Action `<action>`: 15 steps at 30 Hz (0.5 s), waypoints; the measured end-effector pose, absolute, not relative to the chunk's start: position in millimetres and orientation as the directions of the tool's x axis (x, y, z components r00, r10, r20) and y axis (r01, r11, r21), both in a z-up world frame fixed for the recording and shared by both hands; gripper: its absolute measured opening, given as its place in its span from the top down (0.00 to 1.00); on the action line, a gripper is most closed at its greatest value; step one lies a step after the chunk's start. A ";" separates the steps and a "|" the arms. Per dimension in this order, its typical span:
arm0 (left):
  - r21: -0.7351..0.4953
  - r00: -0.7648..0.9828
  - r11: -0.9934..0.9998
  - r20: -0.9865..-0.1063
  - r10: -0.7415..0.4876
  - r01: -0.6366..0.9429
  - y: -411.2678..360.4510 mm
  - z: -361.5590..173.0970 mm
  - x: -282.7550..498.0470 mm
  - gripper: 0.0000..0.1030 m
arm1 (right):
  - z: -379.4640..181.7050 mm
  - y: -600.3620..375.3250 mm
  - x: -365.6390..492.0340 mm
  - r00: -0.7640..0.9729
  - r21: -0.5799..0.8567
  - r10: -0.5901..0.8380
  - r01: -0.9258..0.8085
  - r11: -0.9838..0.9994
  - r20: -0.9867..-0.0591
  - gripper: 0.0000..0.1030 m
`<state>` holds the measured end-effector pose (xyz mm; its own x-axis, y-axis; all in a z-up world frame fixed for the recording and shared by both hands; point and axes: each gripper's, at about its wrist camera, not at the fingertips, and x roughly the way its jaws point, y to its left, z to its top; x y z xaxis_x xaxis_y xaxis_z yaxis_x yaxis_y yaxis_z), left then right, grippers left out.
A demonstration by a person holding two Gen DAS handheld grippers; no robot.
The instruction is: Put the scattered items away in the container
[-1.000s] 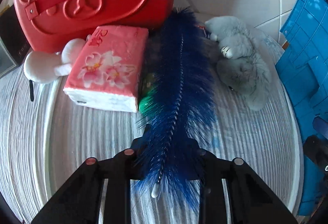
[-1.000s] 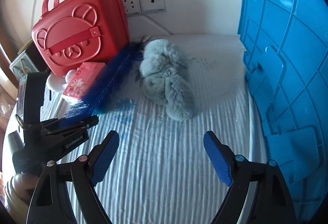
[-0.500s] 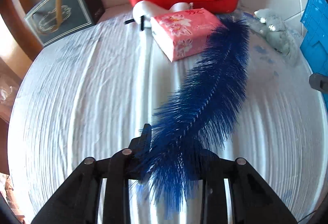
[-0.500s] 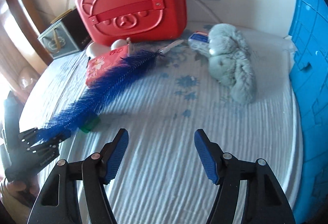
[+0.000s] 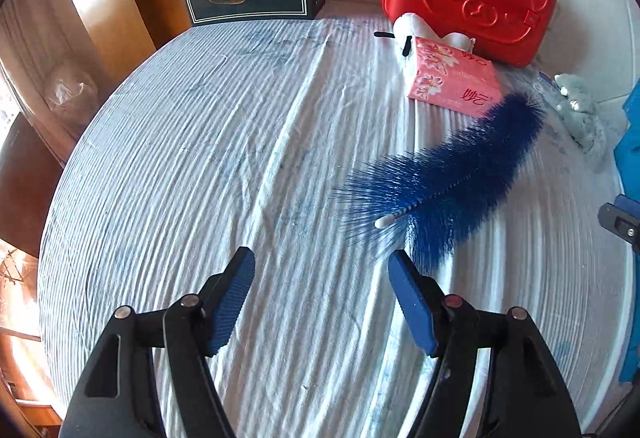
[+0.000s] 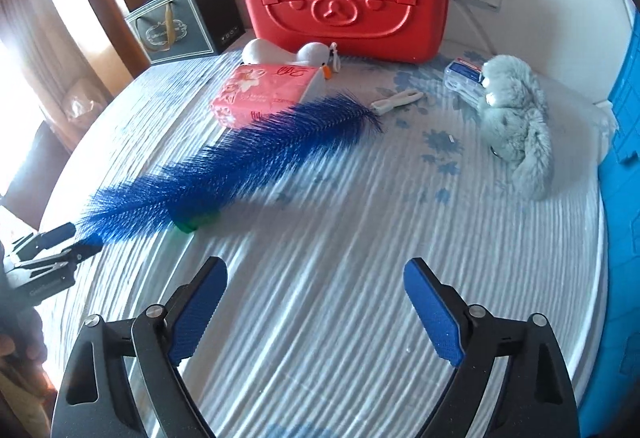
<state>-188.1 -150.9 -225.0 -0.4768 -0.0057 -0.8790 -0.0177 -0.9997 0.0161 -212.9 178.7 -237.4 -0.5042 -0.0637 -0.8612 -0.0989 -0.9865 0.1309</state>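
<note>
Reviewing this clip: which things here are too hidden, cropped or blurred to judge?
- Green object: right wrist view, mostly under the long blue bristle brush; unidentifiable.
- Blue plastic crate: cut by frame edge in both views; interior unseen.
- Clear packet: label too small; partly behind the grey plush toy.

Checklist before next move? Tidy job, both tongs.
1. Left tongs empty: ok. The jaws stand apart with nothing between them.
2. Right tongs empty: ok. The jaws are wide open over bare sheet.
3. Blue brush in the blue crate: not ok. It is out over the sheet, ahead and to the right of the left tongs.
4. Grey plush clear to grasp: ok. Nothing lies on it, and it is near the crate.
5. Crate opening free: cannot tell. Only its side wall shows.
6. Green item identified: cannot tell. The brush mostly hides it.
</note>
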 end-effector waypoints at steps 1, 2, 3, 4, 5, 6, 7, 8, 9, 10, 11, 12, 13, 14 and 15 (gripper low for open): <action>0.006 -0.482 -1.000 -0.876 0.005 -0.021 -147.8 -220.1 -184.4 0.33 | -236.9 178.7 -212.4 -0.505 0.128 -0.063 -0.095 -0.987 -0.861 0.16; -0.006 -0.488 -1.000 -0.872 0.019 -0.028 -143.2 -214.9 -180.9 0.33 | -236.3 178.9 -212.1 -0.505 0.127 -0.063 -0.094 -0.987 -0.861 0.19; -0.023 -0.498 -0.999 -0.866 0.038 -0.037 -138.3 -208.5 -178.2 0.33 | -235.7 179.8 -211.2 -0.506 0.129 -0.063 -0.096 -0.987 -0.860 0.23; -0.040 -0.509 -0.998 -0.859 0.056 -0.043 -134.7 -200.7 -175.2 0.33 | -235.4 181.5 -210.8 -0.507 0.132 -0.064 -0.098 -0.986 -0.860 0.23; -0.056 -0.523 -0.997 -0.849 0.076 -0.054 -129.6 -192.9 -174.8 0.33 | -235.1 183.6 -210.2 -0.508 0.135 -0.066 -0.099 -0.986 -0.859 0.23; -0.068 -0.538 -0.995 -0.837 0.096 -0.071 -123.5 -185.6 -175.1 0.33 | -234.3 185.3 -208.6 -0.510 0.136 -0.066 -0.101 -0.986 -0.858 0.23; -0.075 -0.549 -0.993 -0.828 0.114 -0.093 -116.1 -180.0 -176.7 0.33 | -233.6 187.4 -206.9 -0.512 0.135 -0.063 -0.106 -0.985 -0.857 0.23; -0.070 -0.551 -0.991 -0.826 0.122 -0.114 -107.0 -178.3 -180.6 0.33 | -233.4 190.0 -205.4 -0.512 0.137 -0.061 -0.113 -0.984 -0.857 0.23; -0.056 -0.548 -0.990 -0.828 0.119 -0.130 -98.0 -179.2 -185.3 0.33 | -233.8 193.3 -204.4 -0.511 0.140 -0.059 -0.121 -0.983 -0.858 0.24; -0.043 -0.545 -0.989 -0.831 0.113 -0.140 -90.2 -182.3 -189.5 0.33 | -234.5 196.9 -203.8 -0.509 0.142 -0.056 -0.132 -0.981 -0.859 0.27; -0.034 -0.540 -0.988 -0.835 0.110 -0.148 -83.6 -188.2 -197.3 0.33 | -235.2 200.3 -203.2 -0.507 0.145 -0.053 -0.143 -0.979 -0.860 0.31; -0.025 -0.534 -0.989 -0.840 0.101 -0.148 -79.0 -195.1 -205.5 0.33 | -235.8 203.3 -203.3 -0.505 0.151 -0.053 -0.154 -0.976 -0.862 0.39; -0.013 -0.526 -0.990 -0.846 0.086 -0.141 -75.9 -203.0 -214.1 0.33 | -236.2 205.6 -203.6 -0.503 0.156 -0.055 -0.162 -0.974 -0.863 0.46; -0.005 -0.516 -0.991 -0.854 0.073 -0.133 -74.7 -211.9 -223.3 0.33 | -236.4 207.1 -204.1 -0.502 0.158 -0.054 -0.167 -0.973 -0.863 0.47; 0.000 -0.504 -0.993 -0.861 0.061 -0.122 -74.8 -221.5 -232.1 0.33 | -236.3 208.5 -205.2 -0.502 0.157 -0.050 -0.172 -0.973 -0.863 0.47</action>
